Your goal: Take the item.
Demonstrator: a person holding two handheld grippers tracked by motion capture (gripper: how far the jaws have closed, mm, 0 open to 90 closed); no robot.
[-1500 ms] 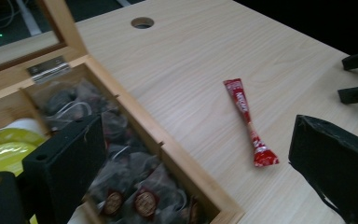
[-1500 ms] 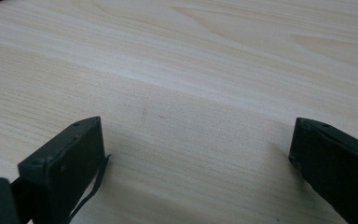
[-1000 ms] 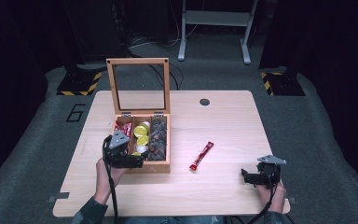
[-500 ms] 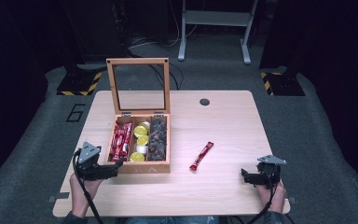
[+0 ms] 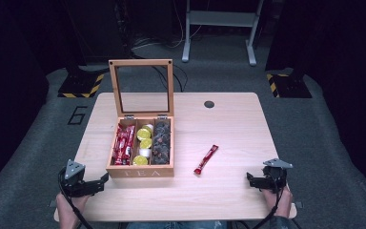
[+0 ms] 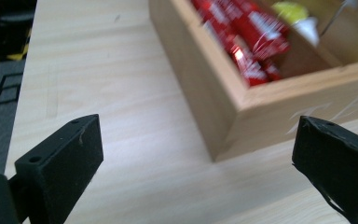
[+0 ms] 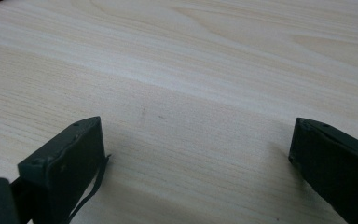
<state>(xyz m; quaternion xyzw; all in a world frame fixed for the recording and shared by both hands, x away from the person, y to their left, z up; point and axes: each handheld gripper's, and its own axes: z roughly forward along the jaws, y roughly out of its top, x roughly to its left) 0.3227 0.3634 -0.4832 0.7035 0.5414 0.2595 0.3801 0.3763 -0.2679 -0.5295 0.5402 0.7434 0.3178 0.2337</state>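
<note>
Wooden and light-grained, the table point(image 5: 228, 143) carries an open tea box point(image 5: 140, 169) left of centre in the high view, its glazed lid point(image 5: 141, 88) stood upright behind it. Three compartments are seen inside: red sachets point(image 5: 124, 143) at the left, yellow-topped capsules point(image 5: 144, 143) in the middle, dark pieces point(image 5: 162, 143) at the right. One more red sachet point(image 5: 206, 159) lies alone on the bare wood, to the right of the box and apart from it.

The left gripper point(image 5: 102, 180) is held at the lower left of the frame, just off the box's near left corner, with its jaws spread wide and nothing between them; in the left gripper view the box corner point(image 6: 223, 140) and the packed sachets point(image 6: 247, 32) are seen between the parted jaws. The right gripper point(image 5: 252, 180) rests at the lower right, likewise spread wide and empty, with only bare wood ahead of it in the right gripper view.

Judged from the lie of things, the packing is nearly done: one sachet is left outside, and the lid is not yet lowered.

Against the frame a second earlier, the left gripper has been drawn back from over the box's front left to the table's near edge. The right gripper and the loose sachet are unchanged.
</note>
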